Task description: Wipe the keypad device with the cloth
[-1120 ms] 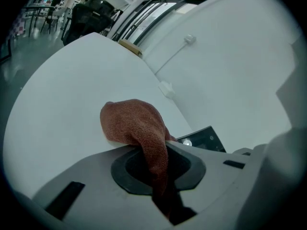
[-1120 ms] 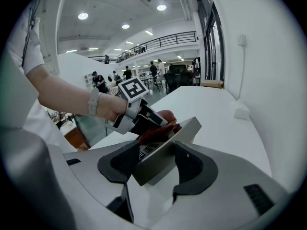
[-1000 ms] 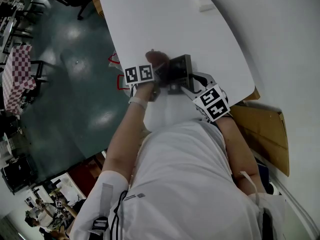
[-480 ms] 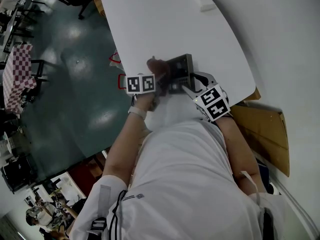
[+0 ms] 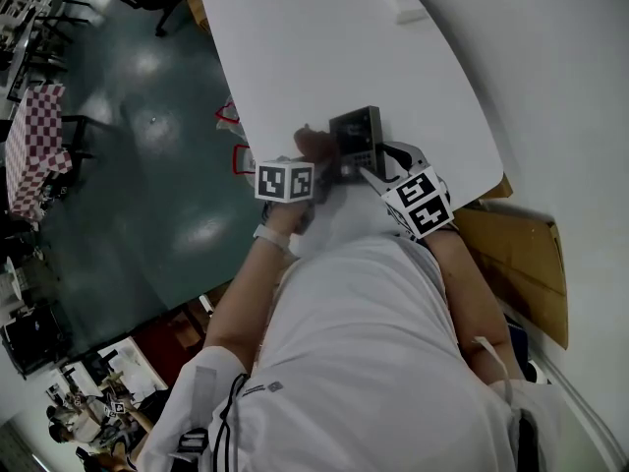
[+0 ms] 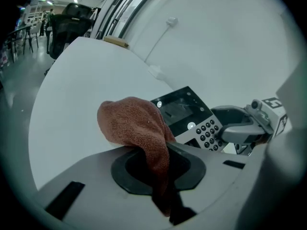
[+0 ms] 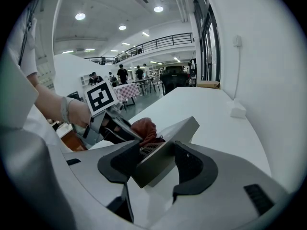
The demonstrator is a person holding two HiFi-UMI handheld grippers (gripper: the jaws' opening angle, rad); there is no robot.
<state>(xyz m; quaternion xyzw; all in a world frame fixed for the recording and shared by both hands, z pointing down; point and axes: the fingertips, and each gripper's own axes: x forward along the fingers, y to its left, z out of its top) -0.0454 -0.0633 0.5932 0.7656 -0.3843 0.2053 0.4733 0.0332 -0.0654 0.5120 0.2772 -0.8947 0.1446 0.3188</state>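
While the dark grey keypad device with a black screen and round number keys (image 6: 188,115) was tilted up over the near end of the counter, its lower end was clamped between the dark-padded jaws of the right gripper (image 7: 160,163). Whether the device touched the counter could not be told. The reddish-brown terry cloth (image 6: 136,126) lay bunched against the device's left side, beside the screen, with its folded tail running down into the left gripper (image 6: 160,169), whose jaws were closed on it. In the head view the two grippers sat close together, the left one just left of the device and the right one at its near right corner, each carrying its cube with black-and-white square markers.

The smooth white rounded counter (image 5: 314,47) stretched away from the person, bare around the device. A small white block (image 5: 405,11) sat at its far side against the pale wall (image 5: 550,57). To the left lay a glossy dark green floor (image 5: 147,155), and a flat brown cardboard panel (image 5: 521,254) leaned at the right of the person in a white shirt (image 5: 364,362).
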